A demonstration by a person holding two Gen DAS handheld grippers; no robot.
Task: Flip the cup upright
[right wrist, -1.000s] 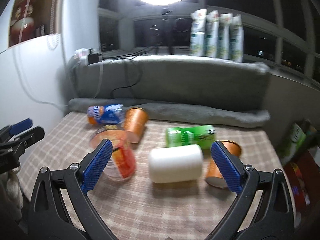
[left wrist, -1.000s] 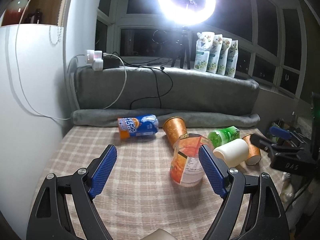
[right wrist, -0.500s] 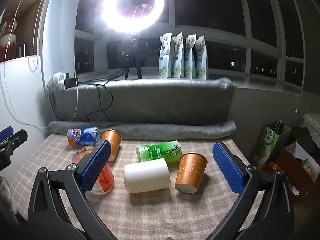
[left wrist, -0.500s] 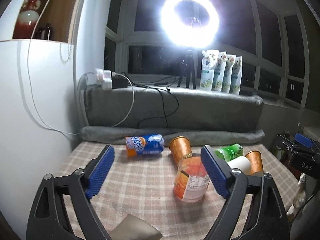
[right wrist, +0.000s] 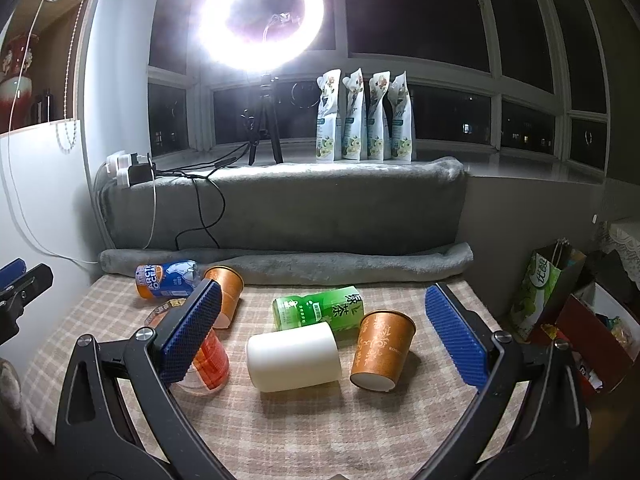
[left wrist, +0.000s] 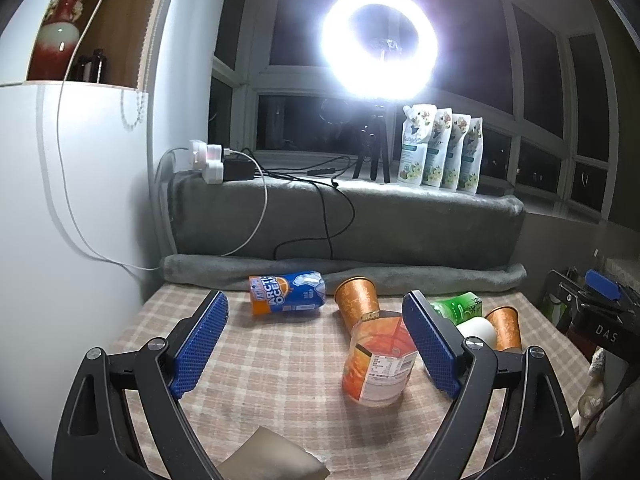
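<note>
Several cups lie tipped on a checked tablecloth [right wrist: 312,424]. A white cup [right wrist: 294,357] lies on its side in the middle. An orange paper cup [right wrist: 382,350] leans beside it, and a second orange paper cup [right wrist: 225,295] lies further back left. A clear cup with an orange label [left wrist: 378,360] stands tilted on the cloth. My left gripper [left wrist: 316,344] is open and empty, above the cloth, with the labelled cup just inside its right finger. My right gripper [right wrist: 322,334] is open and empty, with the white and orange cups between its fingers but further away.
A blue Arctic Ocean can [left wrist: 286,298] and a green tea carton [right wrist: 320,307] lie on the cloth. A grey rolled blanket [right wrist: 288,260] and padded ledge close the back. A white wall [left wrist: 60,240] stands left. Bags and boxes [right wrist: 560,308] sit off the right edge.
Both grippers have pulled back and tilted up, so the cups sit lower and smaller in view. Both stay open and empty. No cup has moved.
</note>
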